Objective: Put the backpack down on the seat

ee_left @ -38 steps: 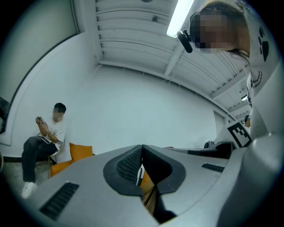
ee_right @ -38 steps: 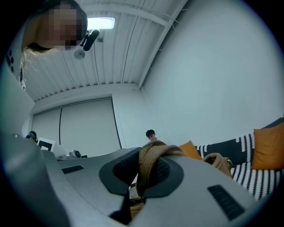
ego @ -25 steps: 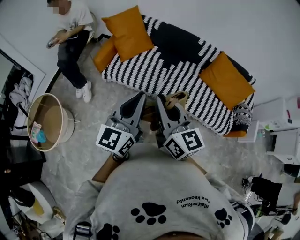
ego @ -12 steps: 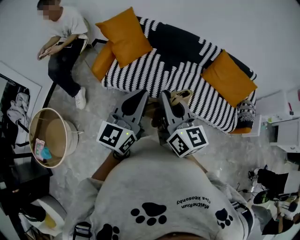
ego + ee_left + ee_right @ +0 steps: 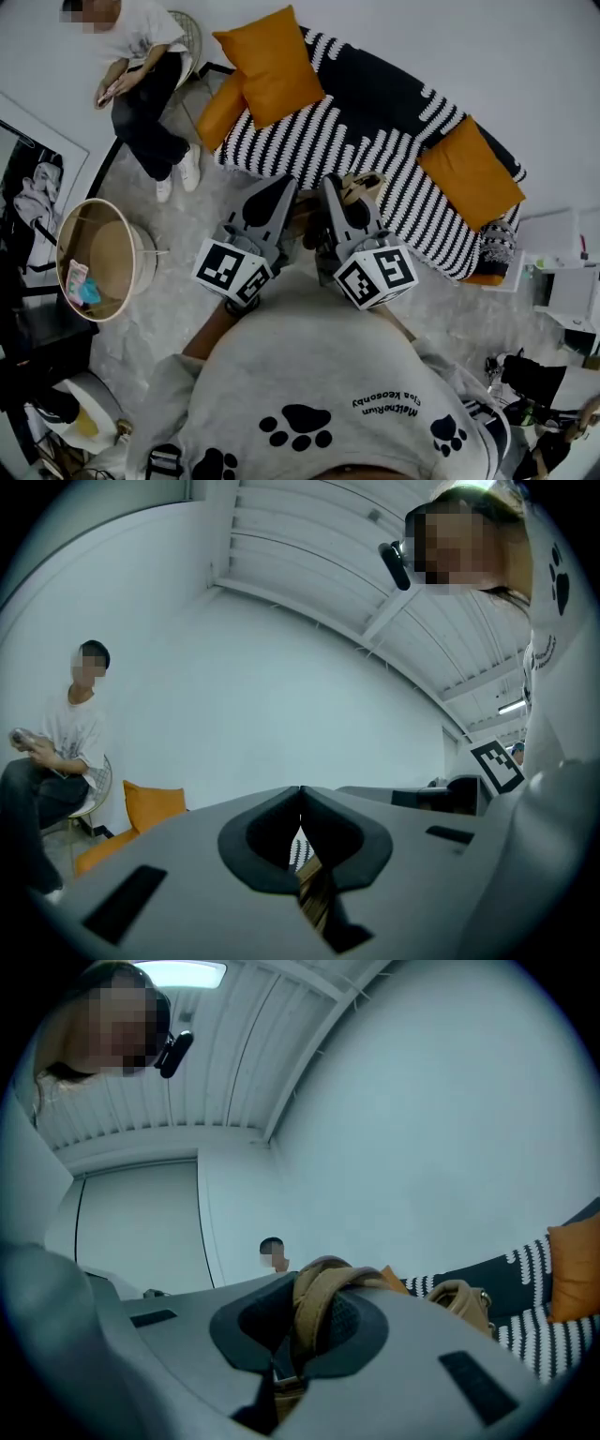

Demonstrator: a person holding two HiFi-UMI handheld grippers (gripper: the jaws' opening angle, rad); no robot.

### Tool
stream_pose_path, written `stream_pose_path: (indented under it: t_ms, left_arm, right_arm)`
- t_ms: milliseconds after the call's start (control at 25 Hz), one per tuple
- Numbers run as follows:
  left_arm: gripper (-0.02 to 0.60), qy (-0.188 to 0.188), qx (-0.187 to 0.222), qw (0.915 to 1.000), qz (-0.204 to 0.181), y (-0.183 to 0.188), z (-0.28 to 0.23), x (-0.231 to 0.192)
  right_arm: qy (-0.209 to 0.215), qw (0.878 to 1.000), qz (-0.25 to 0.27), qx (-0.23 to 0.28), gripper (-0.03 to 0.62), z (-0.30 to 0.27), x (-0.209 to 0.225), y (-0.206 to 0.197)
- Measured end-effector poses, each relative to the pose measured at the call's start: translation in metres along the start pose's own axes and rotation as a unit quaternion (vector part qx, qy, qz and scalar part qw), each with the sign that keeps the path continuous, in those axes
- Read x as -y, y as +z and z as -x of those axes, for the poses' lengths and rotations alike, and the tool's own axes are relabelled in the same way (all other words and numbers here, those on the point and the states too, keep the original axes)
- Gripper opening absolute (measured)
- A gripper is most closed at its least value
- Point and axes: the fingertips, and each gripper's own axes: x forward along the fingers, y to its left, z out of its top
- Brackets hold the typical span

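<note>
Two lines of print [image 5: 386,403] run upside down on the sweatshirt [image 5: 300,356], behind the right claw [image 5: 339,186]. The letters are too small to read.

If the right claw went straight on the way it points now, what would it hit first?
Probably the striped sofa: in the head view the right claw, shut on the backpack strap, aims at its front edge. Height is unclear, so it might pass over it toward the wall.

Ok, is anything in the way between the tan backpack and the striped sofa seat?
Nothing visible. The black-and-white striped sofa seat straight ahead of the tan backpack is bare; the orange cushions sit toward its two ends.
</note>
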Motion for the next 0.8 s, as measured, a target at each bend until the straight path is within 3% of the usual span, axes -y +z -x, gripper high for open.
stream_pose_path:
  t_ms: [440, 800]
  left_arm:
    - [0.018, 0.071, 0.002, 0.9974, -0.011, 0.008, -0.057, -0.083]
    - [0.018, 0.127, 0.004, 0.9918, -0.008, 0.018, -0.132, -0.151]
  right_arm:
    - [0.05, 0.998, -0.023, -0.034, 0.049, -0.109, 0.042, 0.0]
    - [0.112, 0.992, -0.003, -0.06, 0.049, -0.203, 0.089, 0.014]
